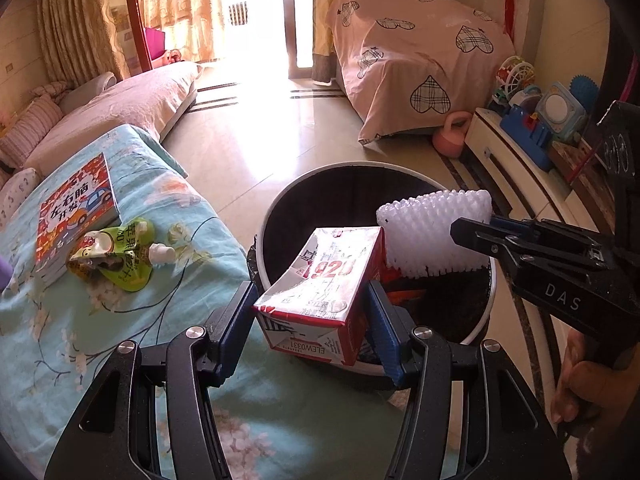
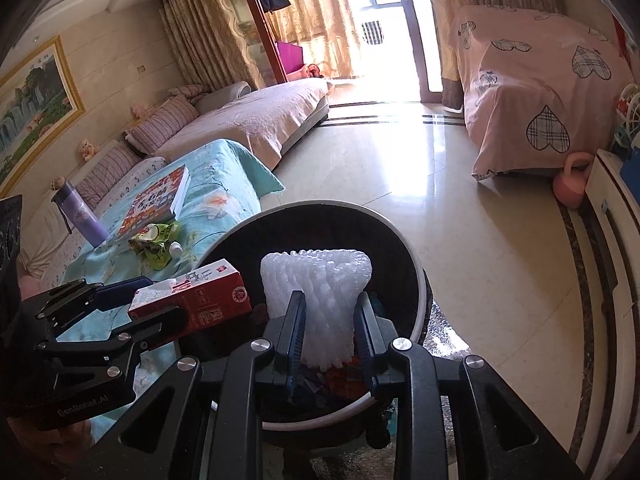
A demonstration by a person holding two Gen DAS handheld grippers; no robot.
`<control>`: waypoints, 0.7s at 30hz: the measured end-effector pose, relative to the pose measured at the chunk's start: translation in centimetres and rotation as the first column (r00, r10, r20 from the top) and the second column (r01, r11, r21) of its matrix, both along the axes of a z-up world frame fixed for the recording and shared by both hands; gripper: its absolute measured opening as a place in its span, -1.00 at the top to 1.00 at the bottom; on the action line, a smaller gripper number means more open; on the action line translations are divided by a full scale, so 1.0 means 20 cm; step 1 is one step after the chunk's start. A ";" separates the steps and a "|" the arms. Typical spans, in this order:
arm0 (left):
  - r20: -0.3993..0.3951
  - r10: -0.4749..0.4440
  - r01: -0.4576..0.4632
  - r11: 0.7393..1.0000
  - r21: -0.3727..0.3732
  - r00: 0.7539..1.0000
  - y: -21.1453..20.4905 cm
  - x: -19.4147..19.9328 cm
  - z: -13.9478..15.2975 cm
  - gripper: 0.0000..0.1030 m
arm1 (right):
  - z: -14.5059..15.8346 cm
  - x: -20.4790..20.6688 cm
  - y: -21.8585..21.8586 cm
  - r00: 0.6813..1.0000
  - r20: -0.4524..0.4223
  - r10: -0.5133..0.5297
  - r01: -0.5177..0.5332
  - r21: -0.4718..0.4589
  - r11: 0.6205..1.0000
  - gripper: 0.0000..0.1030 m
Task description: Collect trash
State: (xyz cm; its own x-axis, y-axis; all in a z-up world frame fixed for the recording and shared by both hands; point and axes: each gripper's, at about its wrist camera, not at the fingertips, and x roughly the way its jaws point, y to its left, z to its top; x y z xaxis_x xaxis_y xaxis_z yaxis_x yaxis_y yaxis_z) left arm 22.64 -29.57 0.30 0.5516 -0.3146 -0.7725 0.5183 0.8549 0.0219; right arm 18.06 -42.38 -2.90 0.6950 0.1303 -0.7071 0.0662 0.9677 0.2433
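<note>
My left gripper is shut on a red and white milk carton and holds it over the near rim of a round black trash bin. My right gripper is shut on a white foam fruit net and holds it above the bin's opening. The net and right gripper also show in the left wrist view, the carton and left gripper in the right wrist view. A crumpled green drink pouch lies on the blue floral cloth.
A children's book lies beside the pouch. A purple bottle stands on the cloth. Sofa at back left, a pink covered shape at back right, a pink kettlebell, and a low cabinet with toys on the right.
</note>
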 end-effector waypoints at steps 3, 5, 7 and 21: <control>-0.017 -0.009 0.009 1.000 0.000 1.000 -0.01 0.01 0.00 -0.09 | 0.00 0.00 -0.02 1.000 -0.004 -0.007 0.007 0.009 1.000 0.31; -0.022 -0.007 0.007 1.000 -0.006 1.000 0.00 0.00 0.01 -0.11 | 0.00 0.00 -0.04 1.000 -0.002 -0.015 0.015 0.027 1.000 0.12; -0.024 -0.001 0.000 1.000 -0.018 1.000 0.02 0.00 0.01 -0.23 | 0.01 -0.01 -0.06 1.000 0.004 -0.025 0.025 0.050 0.998 0.03; -0.014 0.151 -0.151 0.973 -0.175 0.988 0.45 -0.25 0.07 -0.45 | 0.14 -0.25 0.02 0.992 0.118 -0.051 0.032 0.157 0.987 -0.82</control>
